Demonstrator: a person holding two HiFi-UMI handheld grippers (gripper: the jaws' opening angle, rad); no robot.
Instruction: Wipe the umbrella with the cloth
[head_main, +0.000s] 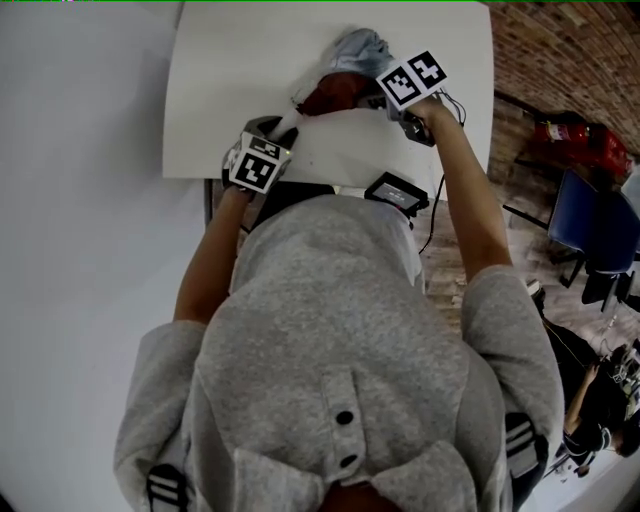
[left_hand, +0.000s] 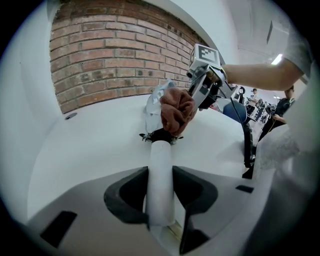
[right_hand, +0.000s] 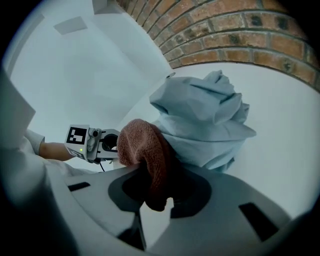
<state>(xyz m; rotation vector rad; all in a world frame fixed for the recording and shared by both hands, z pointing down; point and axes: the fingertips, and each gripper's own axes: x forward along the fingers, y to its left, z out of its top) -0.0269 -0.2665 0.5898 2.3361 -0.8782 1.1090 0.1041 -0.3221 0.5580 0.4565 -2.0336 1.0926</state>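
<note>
A folded pale blue umbrella (head_main: 358, 47) lies on the white table (head_main: 230, 90), its canopy (right_hand: 205, 120) bunched toward the brick wall. My left gripper (left_hand: 161, 192) is shut on its white handle (left_hand: 161, 170), which runs straight out between the jaws. My right gripper (right_hand: 157, 192) is shut on a reddish-brown cloth (right_hand: 145, 150). In the head view the cloth (head_main: 335, 93) rests against the umbrella where handle meets canopy, just in front of the right gripper (head_main: 385, 100). From the left gripper view the cloth (left_hand: 176, 111) covers the canopy's near end.
A brick wall (left_hand: 110, 55) stands behind the table's far edge. A small dark device (head_main: 396, 190) lies at the table's near edge with a cable (left_hand: 246, 145) beside it. Blue chairs (head_main: 595, 230) and a red object (head_main: 580, 140) stand on the floor to the right.
</note>
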